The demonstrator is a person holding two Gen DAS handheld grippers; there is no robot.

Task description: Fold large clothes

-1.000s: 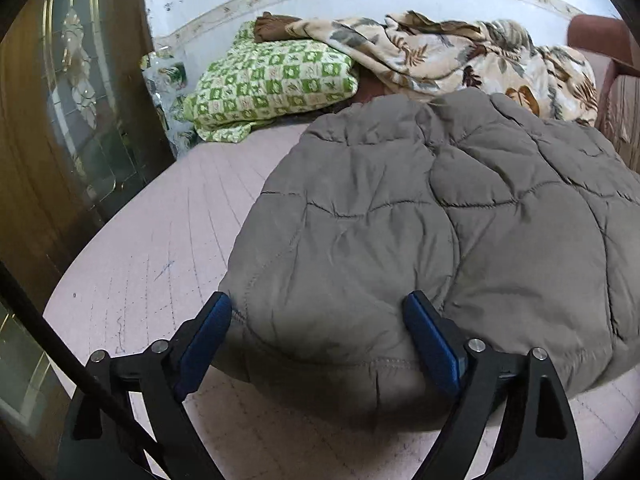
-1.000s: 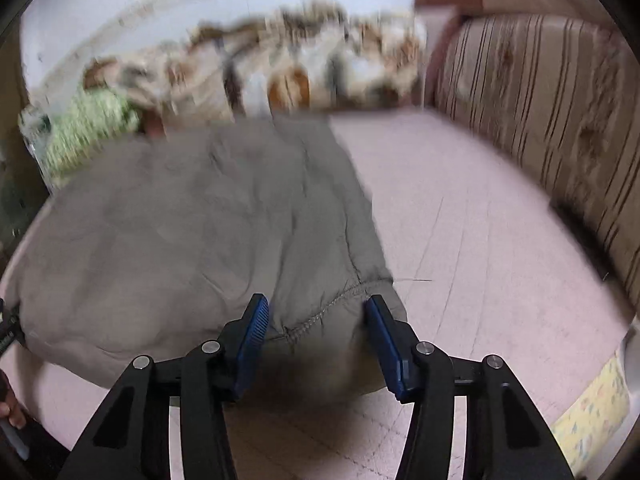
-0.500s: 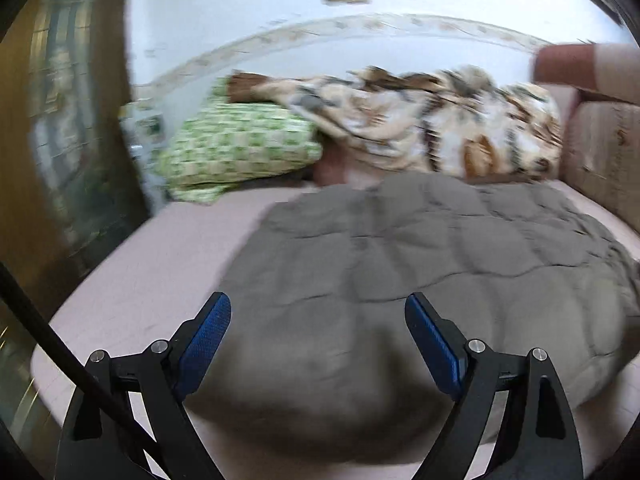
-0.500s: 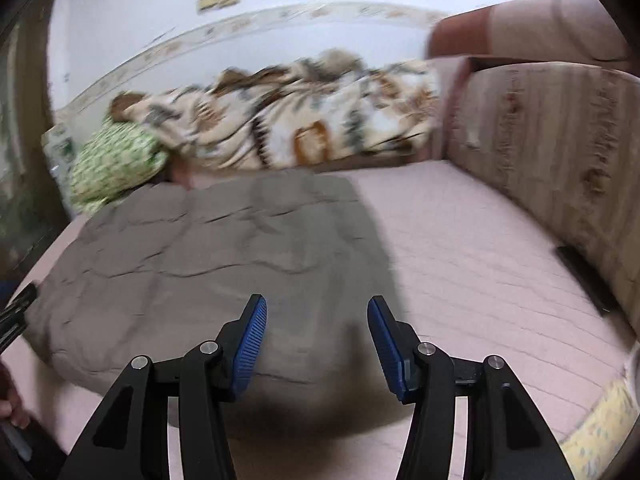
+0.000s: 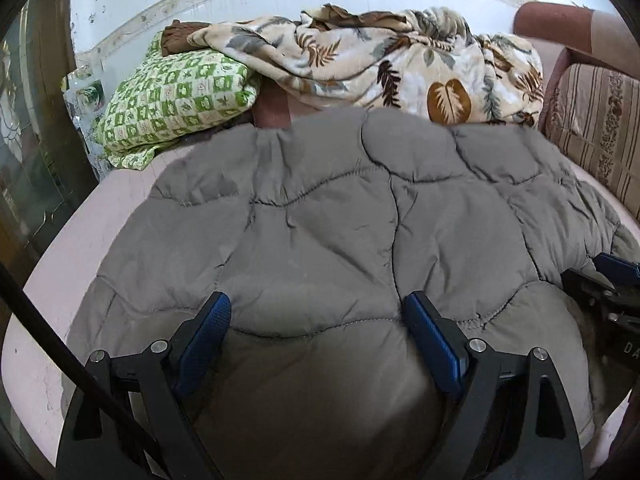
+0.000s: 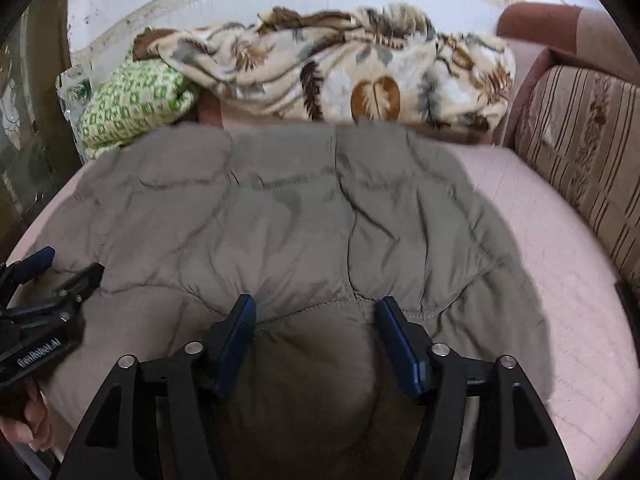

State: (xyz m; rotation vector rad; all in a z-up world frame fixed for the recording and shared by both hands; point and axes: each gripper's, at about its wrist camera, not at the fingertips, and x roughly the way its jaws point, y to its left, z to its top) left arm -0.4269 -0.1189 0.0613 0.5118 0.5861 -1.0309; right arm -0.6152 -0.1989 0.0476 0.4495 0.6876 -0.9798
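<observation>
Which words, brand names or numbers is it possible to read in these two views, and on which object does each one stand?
"GenRobot.AI": white print on the black body of the left gripper, seen at the left edge of the right wrist view.
"DA": white letters on the black body of the right gripper, at the right edge of the left wrist view; the rest is cut off.
No other text is readable.

Beyond my fingers the grey quilted coat fills the bed; bare pink mattress right of the fingers stays passable, striped cushion blocks farther right, leaf-print blanket ahead.
</observation>
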